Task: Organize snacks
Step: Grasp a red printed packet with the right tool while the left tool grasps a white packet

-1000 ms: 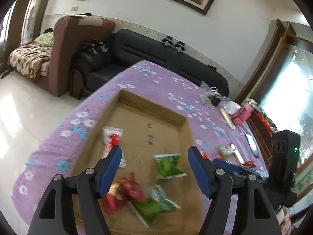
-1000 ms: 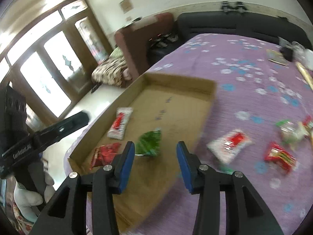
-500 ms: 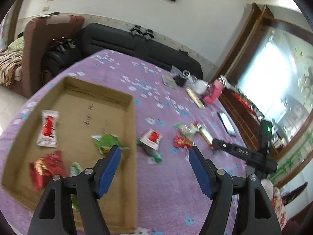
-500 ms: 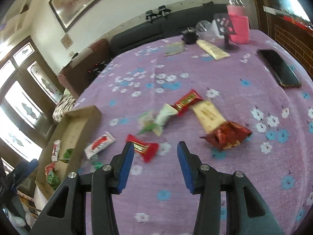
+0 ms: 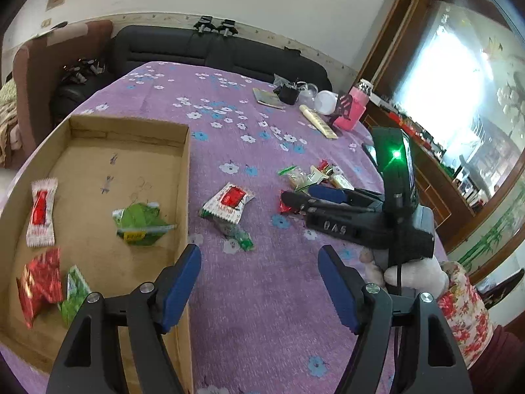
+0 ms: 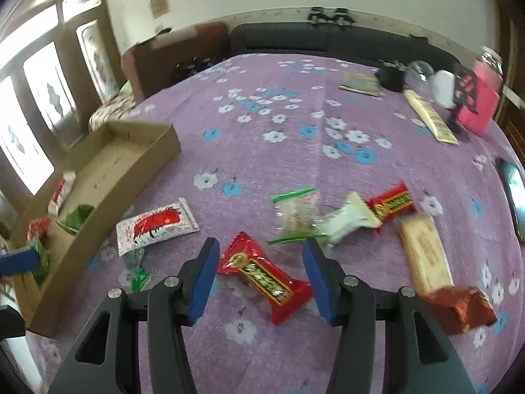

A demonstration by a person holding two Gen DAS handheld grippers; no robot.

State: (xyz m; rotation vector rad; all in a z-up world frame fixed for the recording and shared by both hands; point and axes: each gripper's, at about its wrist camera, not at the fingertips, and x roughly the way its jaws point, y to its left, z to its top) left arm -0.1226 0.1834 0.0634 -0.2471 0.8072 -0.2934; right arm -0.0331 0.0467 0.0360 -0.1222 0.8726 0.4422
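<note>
The right gripper [image 6: 259, 264], its jaws just widened, straddles a red snack packet [image 6: 264, 275] lying untouched mid-table, while the left gripper [image 5: 259, 282] hovers wide and empty beside the cardboard tray [image 5: 185, 177] holding 4 packets.

From my right side the cardboard box [image 6: 98, 177] runs off the left edge, and its near wall hides most of the packets inside. My own right jaws [image 6: 259, 272] cover the ends of the red candy bar [image 6: 262, 274] lying between them, and whether the pads touch it I cannot tell. The clear bag with green strips [image 6: 297, 213] and the white wrapper [image 6: 347, 218] beside it are smeared by blur, their print unreadable. A dark red packet [image 6: 459, 305] is partly behind my finger. From my left side, the red packet [image 5: 41, 277] in the box is blurred, and my other tool hides part of the snack pile [image 5: 311, 177].
</note>
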